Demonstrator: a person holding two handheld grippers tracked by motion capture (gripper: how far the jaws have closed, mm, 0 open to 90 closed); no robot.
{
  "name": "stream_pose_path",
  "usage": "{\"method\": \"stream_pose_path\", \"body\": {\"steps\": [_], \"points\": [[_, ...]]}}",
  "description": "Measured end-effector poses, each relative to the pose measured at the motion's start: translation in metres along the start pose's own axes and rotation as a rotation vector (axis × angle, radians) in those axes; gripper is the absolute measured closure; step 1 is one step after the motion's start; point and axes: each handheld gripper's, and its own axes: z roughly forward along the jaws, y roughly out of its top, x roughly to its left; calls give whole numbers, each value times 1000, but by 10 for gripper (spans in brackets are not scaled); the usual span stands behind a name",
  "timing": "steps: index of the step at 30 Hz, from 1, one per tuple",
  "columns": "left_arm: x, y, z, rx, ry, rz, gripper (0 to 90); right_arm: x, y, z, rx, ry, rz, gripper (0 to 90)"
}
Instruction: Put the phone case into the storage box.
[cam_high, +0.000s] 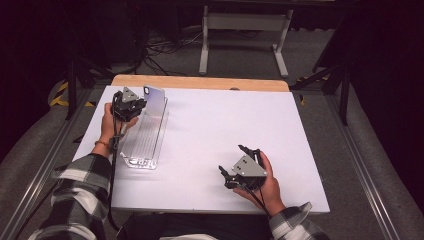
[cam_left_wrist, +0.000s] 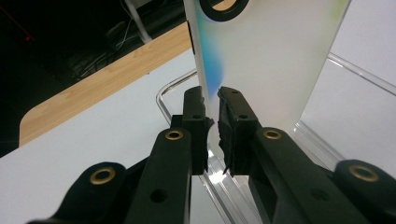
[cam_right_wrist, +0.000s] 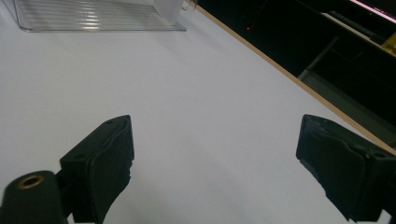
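Clamping one phone case (cam_left_wrist: 271, 60) in one clear tray (cam_high: 145, 135), left gripper (cam_left_wrist: 211, 116), right gripper (cam_right_wrist: 215, 168) apart.

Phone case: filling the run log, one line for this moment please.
left gripper shut on phone case | case upright in clear tray | right gripper open, idle over table

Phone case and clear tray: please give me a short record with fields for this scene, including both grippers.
surface: white table top
tray: clear ribbed tray, lying at the table's left side
item: iridescent phone case, standing upright at the tray's far end
left gripper: jaws closed on the phone case's lower edge
right gripper: jaws wide open, nothing between them, near the table's front right
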Motion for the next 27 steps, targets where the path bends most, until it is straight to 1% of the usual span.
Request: {"method": "stream_pose_path", "body": {"steps": [1, 2, 3, 6, 10, 11, 12, 14, 17, 18, 21, 22, 25, 26, 27], "points": [[1, -1, 0, -3, 2, -6, 853, 0, 0, 0, 3, 1, -1, 127], [1, -1, -1, -3, -7, -11, 864, 1, 0, 0, 2, 0, -4, 127], [1, -1, -2, -2, -8, -18, 880, 1, 0, 0, 2, -2, -6, 128], [1, -1, -3, 22, 7, -23, 889, 1, 0, 0, 3, -5, -7, 128], [0, -1, -4, 29, -15, -27, 899, 2, 1, 0, 7, -7, -10, 133], [-1, 0, -4, 28, -15, -18, 899, 2, 1, -1, 5, -8, -12, 133], [-2, 0, -5, 28, -26, -18, 899, 1, 1, -1, 2, -10, -12, 133], [-6, 4, -8, 16, -29, -13, 899, 1, 1, -1, 1, -11, -8, 133], [-13, 9, -10, -7, -43, -9, 899, 0, 0, -1, 4, -9, -7, 134], [-15, 11, -11, -14, -58, -19, 899, 1, 0, -1, 6, -11, -8, 134], [-22, 19, -14, -30, -58, -29, 899, 1, 0, -1, 7, -10, -9, 134], [-23, 22, -15, -31, -56, -28, 899, 1, 0, -1, 9, -11, -7, 134], [-25, 26, -14, -26, -52, -27, 898, 0, -1, 0, 8, -7, -1, 135], [-25, 29, -13, -20, -43, -7, 898, 0, -1, 0, 10, -8, 0, 136], [-26, 31, -10, -14, -39, -9, 897, -1, -1, 0, 11, -8, -2, 136]]}}
